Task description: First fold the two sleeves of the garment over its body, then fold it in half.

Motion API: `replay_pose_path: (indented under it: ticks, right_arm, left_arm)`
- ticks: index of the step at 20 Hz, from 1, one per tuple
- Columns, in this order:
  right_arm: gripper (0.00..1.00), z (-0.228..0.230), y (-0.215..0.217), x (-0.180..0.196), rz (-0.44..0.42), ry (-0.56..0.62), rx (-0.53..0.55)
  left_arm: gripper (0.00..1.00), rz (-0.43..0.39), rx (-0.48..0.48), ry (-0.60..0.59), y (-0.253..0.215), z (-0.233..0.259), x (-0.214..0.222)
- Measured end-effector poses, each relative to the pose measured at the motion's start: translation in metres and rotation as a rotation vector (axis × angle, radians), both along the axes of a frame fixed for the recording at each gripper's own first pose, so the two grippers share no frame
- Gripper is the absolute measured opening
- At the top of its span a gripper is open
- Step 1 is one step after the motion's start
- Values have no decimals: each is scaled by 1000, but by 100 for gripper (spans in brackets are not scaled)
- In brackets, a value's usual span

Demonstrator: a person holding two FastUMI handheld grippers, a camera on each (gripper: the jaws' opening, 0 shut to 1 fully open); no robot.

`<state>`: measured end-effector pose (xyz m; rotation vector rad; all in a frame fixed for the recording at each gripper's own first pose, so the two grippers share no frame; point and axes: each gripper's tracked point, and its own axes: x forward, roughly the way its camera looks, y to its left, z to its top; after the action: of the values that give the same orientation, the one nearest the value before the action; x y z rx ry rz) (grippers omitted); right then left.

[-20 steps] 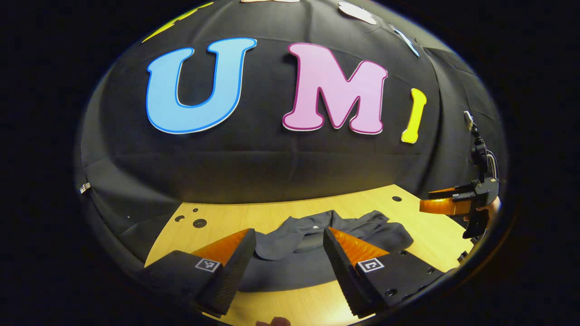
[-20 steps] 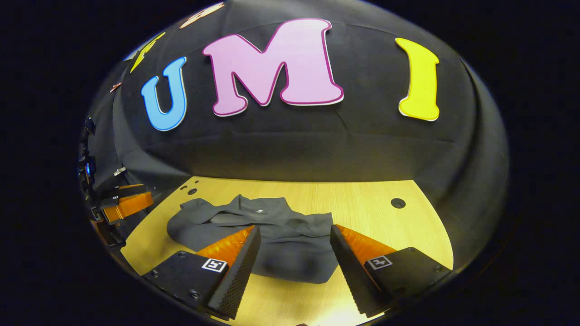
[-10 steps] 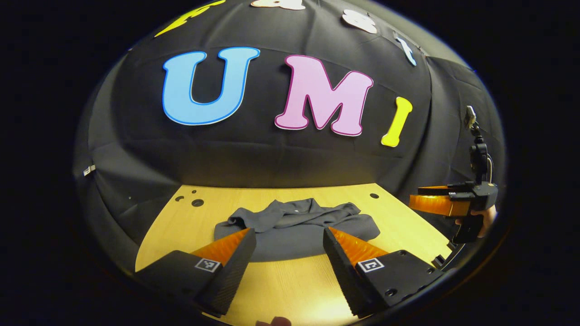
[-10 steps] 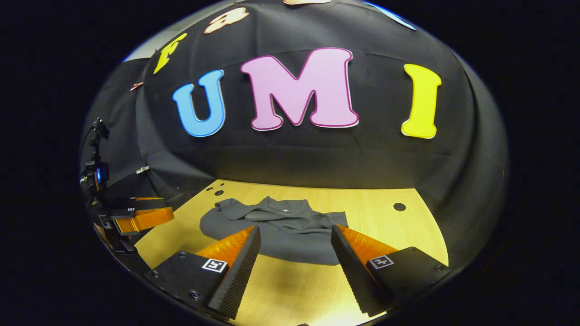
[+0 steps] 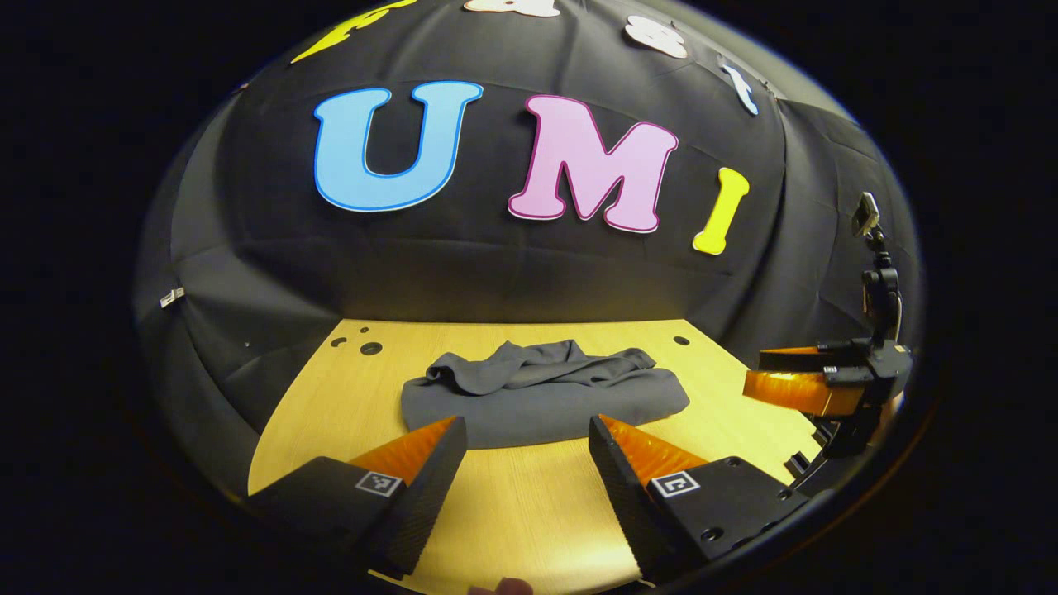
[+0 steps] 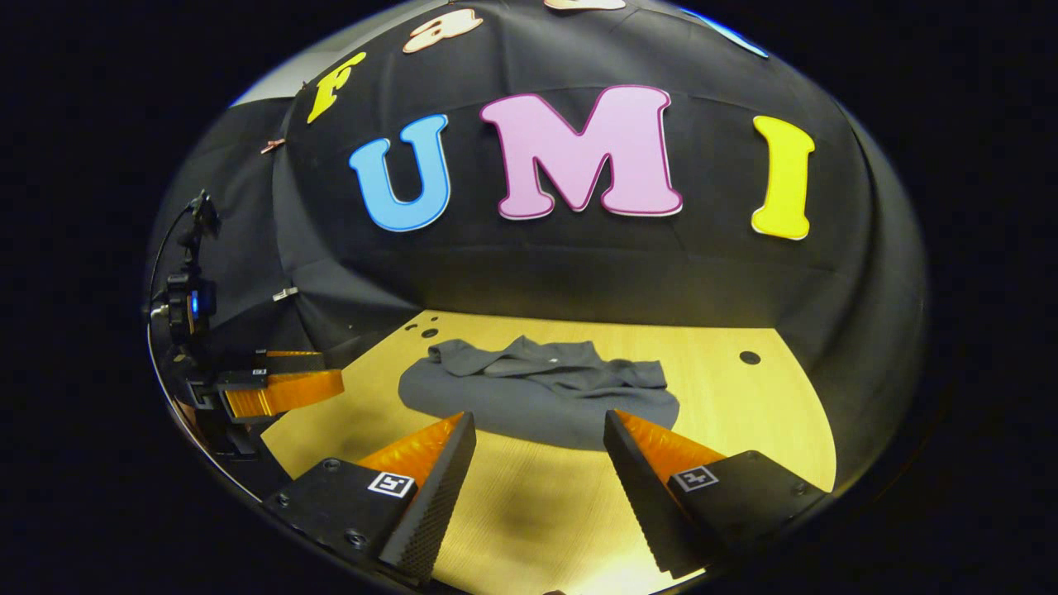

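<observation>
One garment (image 5: pixel 541 401), dark grey and folded into a compact bundle, lies near the middle of the table (image 5: pixel 529 512), towards its far edge. We see bare wood on every side of it: a broad strip along the near edge, narrower margins left and right. We count two grippers. The left gripper (image 5: pixel 525 446) hangs over the near strip, fingers spread wide and holding nothing; the right gripper (image 6: pixel 537 442) does likewise, apart from the cloth. Several small holes (image 6: pixel 750 358) mark the far corners of the table.
</observation>
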<state>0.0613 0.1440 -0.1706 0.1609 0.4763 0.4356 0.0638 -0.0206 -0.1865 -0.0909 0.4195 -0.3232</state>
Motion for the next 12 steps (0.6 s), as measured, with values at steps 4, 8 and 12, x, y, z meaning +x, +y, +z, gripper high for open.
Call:
replay_pose_path:
  ticks: [4, 8, 12]
  right_arm:
    - [96, -7, 9, -7, 6, 25, 9]
    - [97, -6, 4, -3, -15, 25, 17]
    - [97, -7, -1, -1, -31, 24, 22]
  left_arm:
    - [94, -3, 20, 18, 1, -9, -3]
    - [94, -19, 29, 25, -3, -12, -6]
    - [94, -27, 44, 41, -6, -18, -9]
